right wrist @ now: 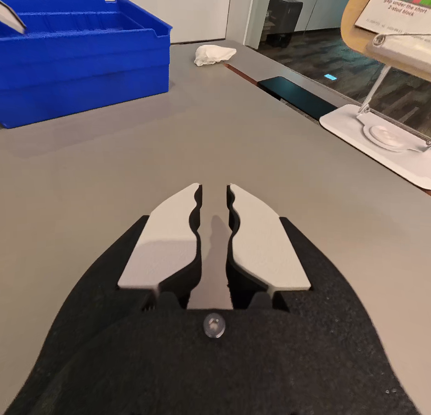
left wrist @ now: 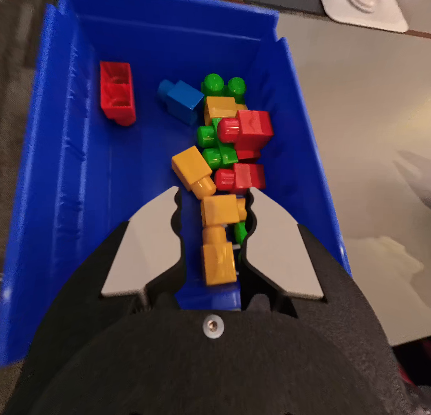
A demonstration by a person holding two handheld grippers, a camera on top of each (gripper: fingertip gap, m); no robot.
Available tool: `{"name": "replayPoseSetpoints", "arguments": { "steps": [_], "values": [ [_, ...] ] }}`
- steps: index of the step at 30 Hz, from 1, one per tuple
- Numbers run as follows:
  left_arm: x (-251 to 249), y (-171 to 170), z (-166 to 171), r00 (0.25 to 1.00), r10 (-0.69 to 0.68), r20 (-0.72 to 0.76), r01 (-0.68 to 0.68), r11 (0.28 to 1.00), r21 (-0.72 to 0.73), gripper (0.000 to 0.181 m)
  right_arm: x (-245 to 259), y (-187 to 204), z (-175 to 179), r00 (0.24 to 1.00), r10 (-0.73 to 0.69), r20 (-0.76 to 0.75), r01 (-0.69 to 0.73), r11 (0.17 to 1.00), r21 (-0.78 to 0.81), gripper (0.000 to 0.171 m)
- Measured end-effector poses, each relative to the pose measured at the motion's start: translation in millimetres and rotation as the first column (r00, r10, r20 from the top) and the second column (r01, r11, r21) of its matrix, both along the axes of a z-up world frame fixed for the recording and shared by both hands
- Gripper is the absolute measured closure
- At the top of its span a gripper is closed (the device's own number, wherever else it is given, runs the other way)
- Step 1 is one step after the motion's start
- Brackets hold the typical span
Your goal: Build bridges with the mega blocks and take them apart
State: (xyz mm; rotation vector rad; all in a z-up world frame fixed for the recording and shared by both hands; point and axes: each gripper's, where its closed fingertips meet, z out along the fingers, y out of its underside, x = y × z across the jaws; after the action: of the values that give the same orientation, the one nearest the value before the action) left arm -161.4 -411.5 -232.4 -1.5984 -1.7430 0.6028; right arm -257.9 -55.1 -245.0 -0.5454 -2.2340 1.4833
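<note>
Both grippers (left wrist: 212, 190) (right wrist: 214, 185) parted, empty

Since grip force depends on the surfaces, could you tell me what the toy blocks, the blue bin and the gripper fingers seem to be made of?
Blocks, such as the red block: glossy hard plastic, judging by highlights on the studs.
Blue bin: moulded plastic, duller sheen, ribbed walls.
Left gripper fingers: matte grey faces on black, grainy bodies; possibly printed plastic, though that is uncertain.

Office-type room. Plain grey tabletop (right wrist: 210, 135), glass partition (right wrist: 326, 30) with patterned carpet (right wrist: 314, 54) beyond, white wall. Document stand (right wrist: 377, 133) holds an instruction sheet (right wrist: 396, 9). Blue storage bin (right wrist: 93, 77) suggests a data-collection station.
</note>
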Motion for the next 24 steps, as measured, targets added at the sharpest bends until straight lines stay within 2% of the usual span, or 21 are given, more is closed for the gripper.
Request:
{"name": "replayPoseSetpoints", "arguments": {
  "steps": [2, 5, 13, 18, 24],
  "values": [
    [-19, -1, -14, 0.997, 0.027, 0.069, -0.028, 0.999, 0.020, 0.123, 0, 2, -3, 1.000, 0.000, 0.003, 0.000, 1.000, 0.002, 0.152],
    [-38, -17, -27, 0.989, 0.096, 0.112, -0.086, 0.992, -0.092, 0.125, 0, 5, -3, 1.000, 0.001, -0.010, -0.001, 1.000, -0.002, 0.152],
    [-46, -26, -63, 0.954, 0.161, 0.252, -0.118, 0.977, -0.178, 0.123, 4, 6, 0, 1.000, 0.012, -0.009, -0.012, 1.000, -0.007, 0.152],
    [-44, -34, -63, 0.952, 0.185, 0.242, -0.141, 0.972, -0.189, 0.136, 7, 6, 2, 0.999, 0.017, -0.039, -0.017, 1.000, 0.007, 0.152],
    [-38, -44, -59, 0.956, 0.198, 0.215, -0.166, 0.973, -0.160, 0.143, 10, 5, 4, 0.999, 0.024, -0.043, -0.024, 1.000, 0.006, 0.152]
  ]
}}
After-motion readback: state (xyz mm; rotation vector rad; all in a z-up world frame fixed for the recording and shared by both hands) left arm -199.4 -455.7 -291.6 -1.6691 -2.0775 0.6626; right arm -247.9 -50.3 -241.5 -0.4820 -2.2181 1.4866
